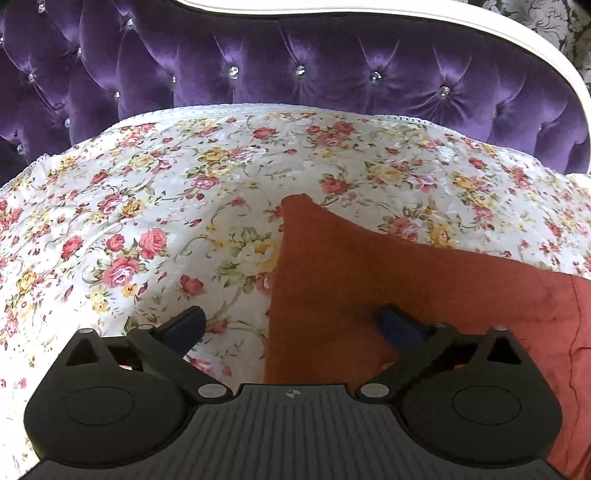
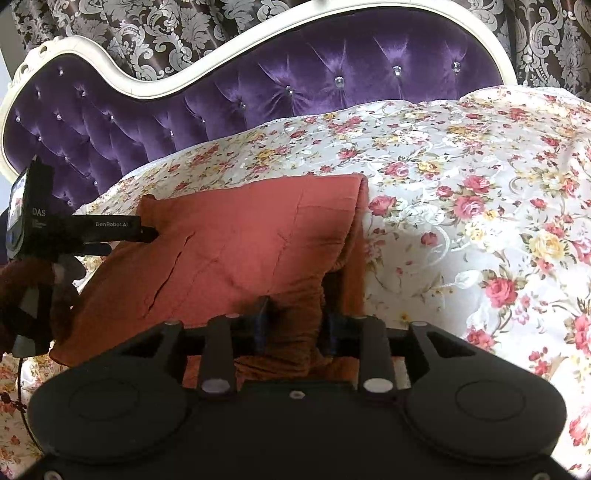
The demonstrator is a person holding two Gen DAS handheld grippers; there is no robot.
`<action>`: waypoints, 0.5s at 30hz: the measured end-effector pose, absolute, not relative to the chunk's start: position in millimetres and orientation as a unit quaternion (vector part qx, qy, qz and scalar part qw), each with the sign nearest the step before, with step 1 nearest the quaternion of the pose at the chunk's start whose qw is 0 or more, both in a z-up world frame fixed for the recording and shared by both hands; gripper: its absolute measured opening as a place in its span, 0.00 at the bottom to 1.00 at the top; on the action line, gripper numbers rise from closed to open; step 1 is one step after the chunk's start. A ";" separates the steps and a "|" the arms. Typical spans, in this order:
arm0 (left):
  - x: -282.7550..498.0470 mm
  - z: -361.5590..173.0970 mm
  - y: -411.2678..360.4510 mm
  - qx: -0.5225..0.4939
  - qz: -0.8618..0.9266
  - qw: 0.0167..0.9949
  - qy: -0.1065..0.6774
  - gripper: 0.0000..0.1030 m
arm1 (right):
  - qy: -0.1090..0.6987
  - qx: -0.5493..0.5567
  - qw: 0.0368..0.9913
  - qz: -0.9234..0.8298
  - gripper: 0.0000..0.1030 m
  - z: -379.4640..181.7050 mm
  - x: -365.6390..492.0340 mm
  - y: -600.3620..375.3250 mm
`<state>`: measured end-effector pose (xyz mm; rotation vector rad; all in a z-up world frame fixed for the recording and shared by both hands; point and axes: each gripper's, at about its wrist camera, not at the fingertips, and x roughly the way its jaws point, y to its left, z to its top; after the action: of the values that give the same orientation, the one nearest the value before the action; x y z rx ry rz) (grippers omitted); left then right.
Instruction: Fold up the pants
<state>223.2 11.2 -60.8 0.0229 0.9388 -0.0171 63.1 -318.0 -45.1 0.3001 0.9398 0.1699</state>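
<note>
The rust-orange pants (image 2: 240, 251) lie folded on the floral bedspread (image 2: 461, 192). My right gripper (image 2: 295, 325) is shut on a bunched fold of the pants at their near right edge. My left gripper (image 1: 291, 325) is open, jaws wide apart, right over the left edge of the pants (image 1: 351, 280); its left finger is over the bedspread, its right finger rests on the cloth. The left gripper also shows in the right wrist view (image 2: 147, 234), its tips at the pants' far left corner.
A purple tufted headboard (image 1: 295, 66) with a white frame (image 2: 92, 62) runs behind the bed. Patterned curtains (image 2: 166, 29) hang beyond it. The bedspread (image 1: 129, 221) spreads wide to the left and right of the pants.
</note>
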 end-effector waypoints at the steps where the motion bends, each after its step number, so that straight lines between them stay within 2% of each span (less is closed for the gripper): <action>1: 222.8 -61.0 10.7 0.013 -0.008 0.893 0.450 1.00 | 0.451 0.143 0.877 0.081 0.39 -44.9 63.2 -317.6; 15: 221.2 -62.0 11.0 0.012 -0.009 0.897 0.441 1.00 | 0.452 0.119 0.881 0.076 0.42 -45.3 65.2 -310.8</action>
<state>221.2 11.0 -62.0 0.0248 0.9135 -0.0181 65.2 -310.8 -45.3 0.2490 0.9418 0.1594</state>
